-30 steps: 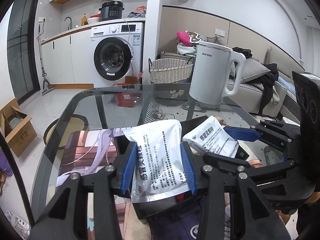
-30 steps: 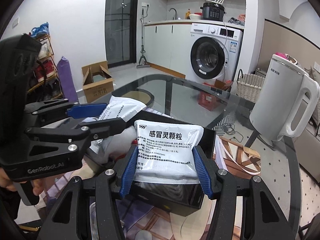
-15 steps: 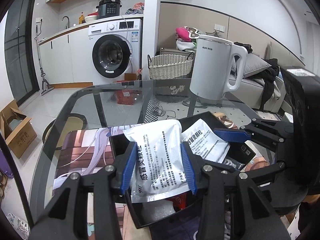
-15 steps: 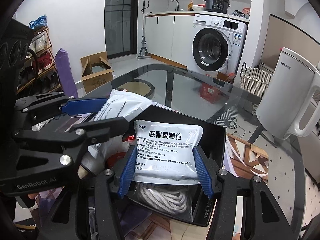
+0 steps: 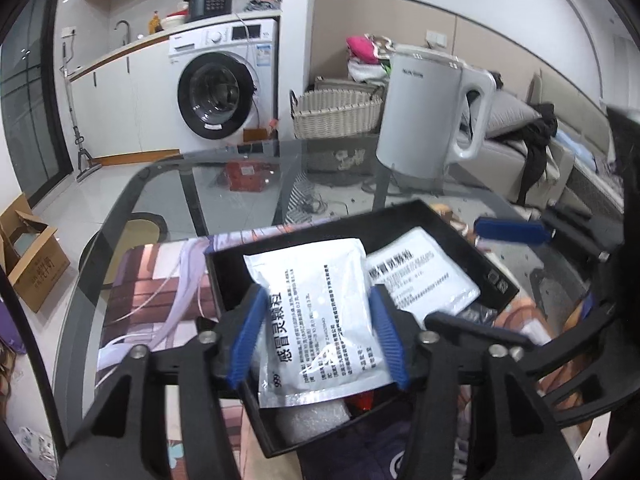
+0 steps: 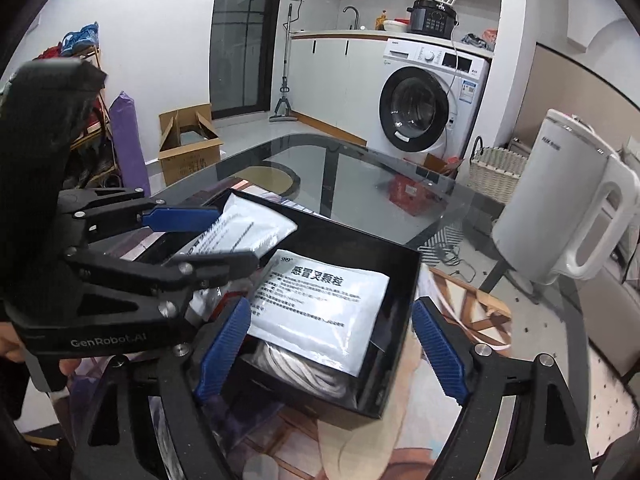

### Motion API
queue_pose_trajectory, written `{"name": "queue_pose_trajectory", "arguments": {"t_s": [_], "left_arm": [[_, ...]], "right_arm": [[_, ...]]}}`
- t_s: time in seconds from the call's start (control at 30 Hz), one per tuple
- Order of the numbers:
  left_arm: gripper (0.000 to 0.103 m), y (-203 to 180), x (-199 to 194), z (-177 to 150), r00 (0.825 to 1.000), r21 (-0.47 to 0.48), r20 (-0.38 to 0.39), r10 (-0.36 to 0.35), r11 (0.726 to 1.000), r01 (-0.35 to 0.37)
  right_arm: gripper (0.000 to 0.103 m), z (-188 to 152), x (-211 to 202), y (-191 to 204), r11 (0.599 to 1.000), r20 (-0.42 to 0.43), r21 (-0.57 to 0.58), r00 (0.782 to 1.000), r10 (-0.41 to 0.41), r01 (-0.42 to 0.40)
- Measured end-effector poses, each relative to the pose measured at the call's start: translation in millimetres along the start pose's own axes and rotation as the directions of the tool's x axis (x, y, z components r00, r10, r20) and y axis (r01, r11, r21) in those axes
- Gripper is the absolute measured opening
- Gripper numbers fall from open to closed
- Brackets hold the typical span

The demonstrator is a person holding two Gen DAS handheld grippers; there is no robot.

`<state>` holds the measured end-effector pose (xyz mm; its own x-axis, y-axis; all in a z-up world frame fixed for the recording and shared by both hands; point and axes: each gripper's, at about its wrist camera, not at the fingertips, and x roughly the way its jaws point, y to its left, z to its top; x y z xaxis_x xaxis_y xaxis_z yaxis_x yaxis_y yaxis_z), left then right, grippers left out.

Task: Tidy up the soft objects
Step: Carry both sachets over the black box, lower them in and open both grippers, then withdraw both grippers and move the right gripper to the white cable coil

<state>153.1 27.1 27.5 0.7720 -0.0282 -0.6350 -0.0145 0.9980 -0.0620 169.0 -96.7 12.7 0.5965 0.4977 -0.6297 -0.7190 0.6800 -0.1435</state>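
Observation:
My left gripper [image 5: 316, 340] is shut on a white medicine packet [image 5: 316, 312] and holds it over the black box [image 5: 224, 268]. It also shows in the right wrist view [image 6: 208, 240], with its packet [image 6: 248, 228]. My right gripper [image 6: 332, 348] is open; a second white packet [image 6: 320, 308] lies loose in the black box [image 6: 400, 316] between its fingers, on a coil of white rope [image 6: 300, 368]. That packet also shows in the left wrist view [image 5: 424, 280]. The right gripper's blue fingertip [image 5: 512, 230] shows at the right.
The box stands on a printed mat [image 5: 152, 288] on a glass table [image 5: 240, 184]. A white electric kettle [image 5: 428, 116] stands at the table's far side. Beyond are a washing machine [image 5: 220, 88], a wicker basket [image 5: 336, 112] and a cardboard box [image 5: 32, 260] on the floor.
Both grippers came down over the black box. My right gripper opened and let its packet drop into the box. My left gripper still holds its packet.

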Motion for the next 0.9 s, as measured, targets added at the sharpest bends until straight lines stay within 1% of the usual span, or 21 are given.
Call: {"name": "queue_pose_trajectory", "arguments": {"t_s": [0.1,0.13,0.2,0.27,0.3,0.37,0.5,0.67,0.9], "left_arm": [[0.071,-6.9,-2.5,-4.2,1.000,0.030,-0.003,0.013,0.999,-0.013],[0.074,-7.7,-4.6,-4.6,1.000,0.030,0.002,0.009,1.000,-0.009],[0.082,-8.7,-10.6,-6.1,1.000,0.027,0.022,0.006,1.000,-0.007],[0.087,-9.6,-16.8,-7.4,0.999,0.025,0.032,0.002,1.000,-0.003],[0.092,-10.2,-20.9,-8.3,0.999,0.025,0.038,0.008,1.000,-0.009],[0.099,-9.0,-28.2,-10.5,0.999,0.022,0.051,0.019,1.000,-0.021],[0.099,-2.5,-43.7,-15.2,0.998,-0.022,0.059,-0.023,0.999,0.024],[0.100,3.0,-55.2,-24.3,0.997,-0.046,0.054,-0.064,0.997,0.066],[0.100,8.2,-66.0,-38.1,0.995,-0.062,0.058,-0.076,0.995,0.079]], "right_arm": [[0.087,-2.8,-9.5,-4.1,1.000,0.017,0.006,1.000,-0.012,0.012],[0.089,-3.8,-12.7,-4.3,1.000,0.021,0.006,1.000,-0.015,0.014],[0.090,-6.0,-20.4,-6.5,1.000,0.037,0.016,0.999,-0.020,0.019],[0.091,-9.6,-27.0,-9.1,1.000,0.040,0.025,0.999,-0.019,0.018],[0.092,-11.0,-29.3,-10.0,0.999,0.043,0.029,0.999,-0.017,0.016],[0.095,-14.1,-35.6,-13.7,0.999,0.049,0.043,0.999,-0.013,0.011],[0.102,-20.9,-46.4,-17.2,0.998,0.059,0.063,0.998,0.000,-0.003],[0.102,-29.1,-54.8,-22.7,0.995,0.056,0.098,0.998,0.028,-0.033],[0.102,-49.1,-69.9,-26.5,0.989,0.056,0.136,0.997,0.054,-0.061]]}}
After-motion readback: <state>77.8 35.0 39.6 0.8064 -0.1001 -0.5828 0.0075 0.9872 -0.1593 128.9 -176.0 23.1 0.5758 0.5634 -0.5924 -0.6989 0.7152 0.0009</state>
